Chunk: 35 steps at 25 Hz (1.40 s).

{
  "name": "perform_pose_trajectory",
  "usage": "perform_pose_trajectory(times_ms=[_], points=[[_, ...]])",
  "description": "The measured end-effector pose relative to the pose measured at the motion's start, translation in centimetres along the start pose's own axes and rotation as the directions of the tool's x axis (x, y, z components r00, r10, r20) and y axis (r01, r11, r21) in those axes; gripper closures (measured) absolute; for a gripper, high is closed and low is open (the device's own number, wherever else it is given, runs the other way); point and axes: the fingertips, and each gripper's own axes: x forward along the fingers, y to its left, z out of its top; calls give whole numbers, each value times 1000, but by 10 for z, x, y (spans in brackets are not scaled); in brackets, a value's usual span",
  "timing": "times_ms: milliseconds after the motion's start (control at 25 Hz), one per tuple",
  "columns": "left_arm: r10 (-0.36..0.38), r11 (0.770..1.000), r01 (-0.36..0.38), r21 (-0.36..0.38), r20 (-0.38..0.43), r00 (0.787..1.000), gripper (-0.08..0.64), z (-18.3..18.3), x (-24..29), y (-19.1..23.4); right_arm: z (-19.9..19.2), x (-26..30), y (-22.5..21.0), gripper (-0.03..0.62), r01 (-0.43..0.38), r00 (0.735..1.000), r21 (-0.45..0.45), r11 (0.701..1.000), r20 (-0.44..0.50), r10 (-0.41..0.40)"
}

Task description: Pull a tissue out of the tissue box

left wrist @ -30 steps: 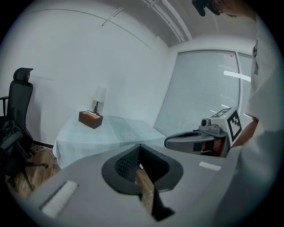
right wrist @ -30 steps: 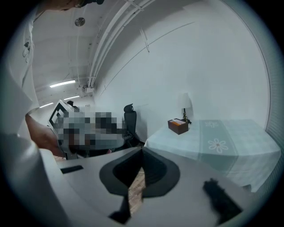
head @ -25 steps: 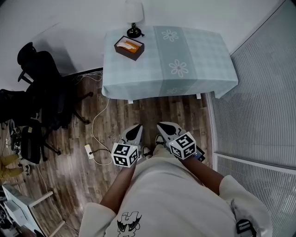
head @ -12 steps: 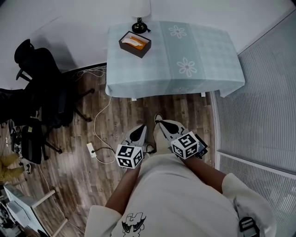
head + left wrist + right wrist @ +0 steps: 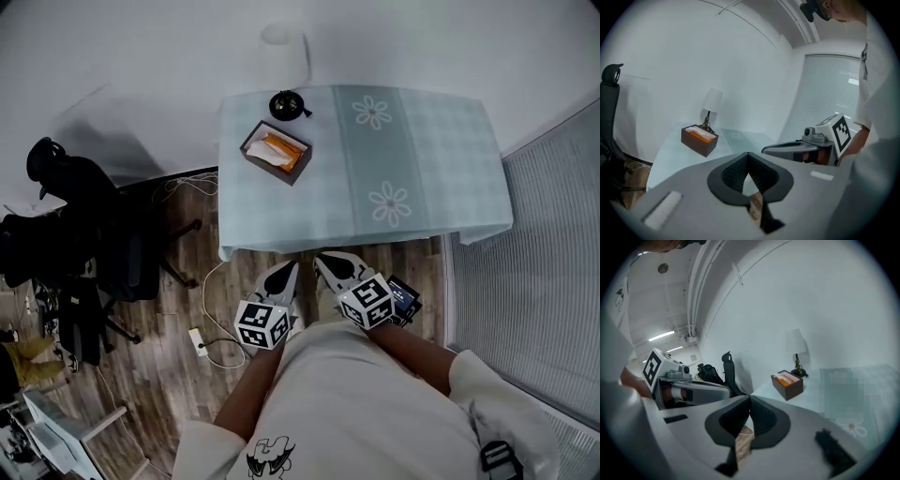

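A dark brown tissue box (image 5: 277,153) with a white tissue and orange inner sits on the left part of the pale blue checked tablecloth (image 5: 431,187). The box also appears in the left gripper view (image 5: 699,139) and the right gripper view (image 5: 787,384), still far ahead of both. My left gripper (image 5: 284,269) and right gripper (image 5: 323,260) are held side by side close to my body, at the table's near edge. Both have their tips together with nothing between them, as seen on the left gripper (image 5: 748,153) and on the right gripper (image 5: 750,397).
A lamp with a white shade (image 5: 286,56) and black base (image 5: 286,105) stands just behind the box. Black office chairs (image 5: 84,216) crowd the left. A cable and power strip (image 5: 199,342) lie on the wood floor. Ribbed blinds (image 5: 553,281) line the right.
The table and tissue box have come nearer and lower in the head view as I walked toward them. Both grippers stayed shut in front of my body.
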Motion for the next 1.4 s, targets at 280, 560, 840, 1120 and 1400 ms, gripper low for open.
perform_pose_trajectory(times_ms=[280,560,840,1120,1400], points=[[66,997,-65,-31,19,998,554,65,63,48,57,48,-64,580,-70,997,-75,995,-30,68],[49,998,-49,-46,-12,999,554,89,86,93,78,89,-91,580,-40,999,-46,998,-37,38],[-5,1000,4,-25,-41,999,554,107,93,130,97,124,-93,580,27,999,-61,998,-31,-29],[-6,999,3,-42,-71,997,554,106,104,148,102,129,-109,580,47,998,-39,998,-50,-48],[30,999,-35,-36,-130,991,554,88,128,171,90,156,-135,580,28,993,-87,996,-112,-37]])
